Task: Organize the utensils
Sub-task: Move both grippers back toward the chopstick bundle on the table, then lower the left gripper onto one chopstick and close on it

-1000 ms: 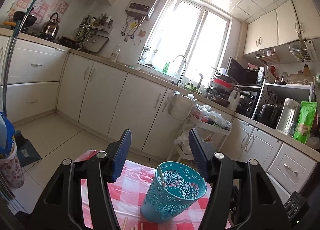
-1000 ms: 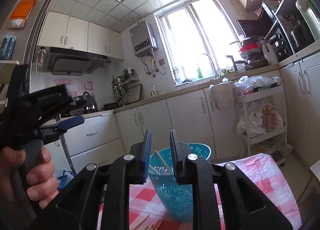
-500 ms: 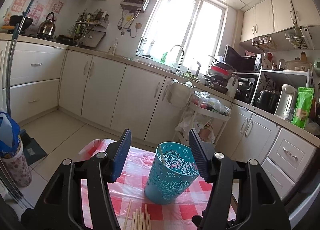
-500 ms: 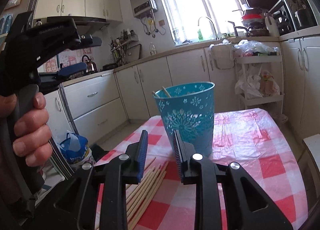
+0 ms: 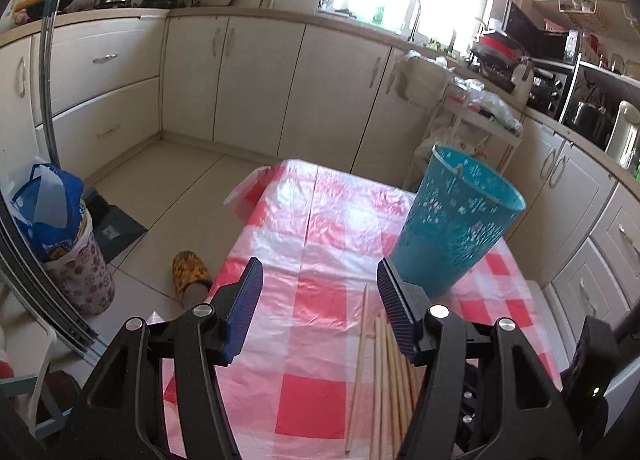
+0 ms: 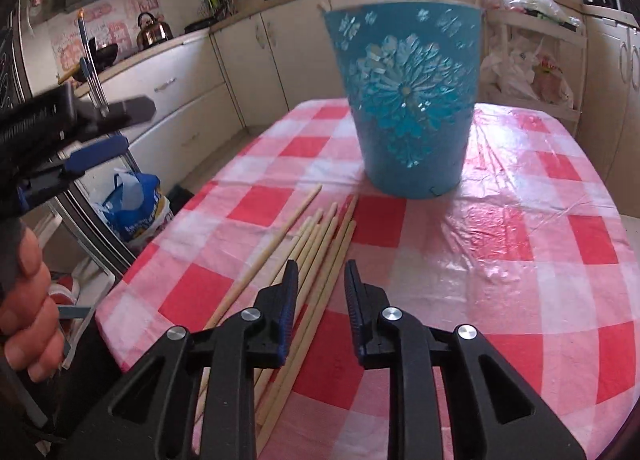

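Centrally, the chopsticks [image 6: 308, 260] lie near the blue basket [image 6: 408, 100]; checked bench [image 6: 520, 244] bare rightward; left gripper [image 5: 320, 292] jaws apart, right gripper [image 6: 322, 288] jaws narrowly apart, having just closed slightly, clamping nothing.

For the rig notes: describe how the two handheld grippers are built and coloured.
Both the left gripper and right gripper have black plastic clamp-style arms with silver rivets and triangular cut-outs, ending in ribbed blue pads. Seen from the right wrist, the left one has a blue trigger lever.

Glossy plastic tablecloth [image 6: 520, 228] — matt wood chopsticks [image 6: 320, 244], perforated plastic bin [image 6: 408, 100].
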`<state>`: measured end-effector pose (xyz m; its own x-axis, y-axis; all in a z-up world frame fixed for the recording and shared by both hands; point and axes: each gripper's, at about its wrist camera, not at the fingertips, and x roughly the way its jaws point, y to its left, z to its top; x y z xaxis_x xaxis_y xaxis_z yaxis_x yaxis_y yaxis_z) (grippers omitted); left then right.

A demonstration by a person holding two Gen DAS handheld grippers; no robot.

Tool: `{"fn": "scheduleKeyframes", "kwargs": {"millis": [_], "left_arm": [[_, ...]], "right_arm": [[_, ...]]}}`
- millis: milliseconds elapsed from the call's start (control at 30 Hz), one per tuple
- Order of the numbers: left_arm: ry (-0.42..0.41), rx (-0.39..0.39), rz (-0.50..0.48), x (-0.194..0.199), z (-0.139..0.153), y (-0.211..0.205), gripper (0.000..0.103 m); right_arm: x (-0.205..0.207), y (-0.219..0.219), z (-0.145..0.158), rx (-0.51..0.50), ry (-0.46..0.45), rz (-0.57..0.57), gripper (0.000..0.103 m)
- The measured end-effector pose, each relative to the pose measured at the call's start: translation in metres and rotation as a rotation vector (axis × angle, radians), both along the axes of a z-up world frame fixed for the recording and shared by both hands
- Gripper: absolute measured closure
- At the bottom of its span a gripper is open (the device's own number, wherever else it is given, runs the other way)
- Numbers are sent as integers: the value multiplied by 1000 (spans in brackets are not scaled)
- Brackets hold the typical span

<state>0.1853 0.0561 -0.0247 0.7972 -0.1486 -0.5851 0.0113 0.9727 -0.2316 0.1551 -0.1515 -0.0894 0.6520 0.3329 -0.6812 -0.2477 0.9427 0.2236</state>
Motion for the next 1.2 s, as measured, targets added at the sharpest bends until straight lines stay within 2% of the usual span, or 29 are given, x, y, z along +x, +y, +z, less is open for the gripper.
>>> {"fn": "scheduleKeyframes", "kwargs": {"millis": [200, 333, 400, 533, 600, 1033, 1200], "left_arm": [[130, 21, -46, 25, -37, -8, 47], [188, 88, -96, 45, -57, -30, 47], [211, 112, -120, 53, -64, -41, 47], [229, 167, -147, 63, -73, -57, 47], [234, 181, -151, 67, -76, -61, 47], [267, 239, -162, 71, -82, -73, 47], [276, 284, -175, 71, -83, -80, 47]], "right_arm": [[17, 6, -12, -61, 91, -9, 84], [19, 13, -15, -101, 112, 13, 85], [19, 8, -15, -89, 126, 14, 88], [19, -11, -13, -18, 139, -8, 89], [17, -16, -9, -15, 132, -21, 89], [23, -12, -14, -128, 140, -33, 89], [21, -9, -15, -159, 130, -20, 89]]}}
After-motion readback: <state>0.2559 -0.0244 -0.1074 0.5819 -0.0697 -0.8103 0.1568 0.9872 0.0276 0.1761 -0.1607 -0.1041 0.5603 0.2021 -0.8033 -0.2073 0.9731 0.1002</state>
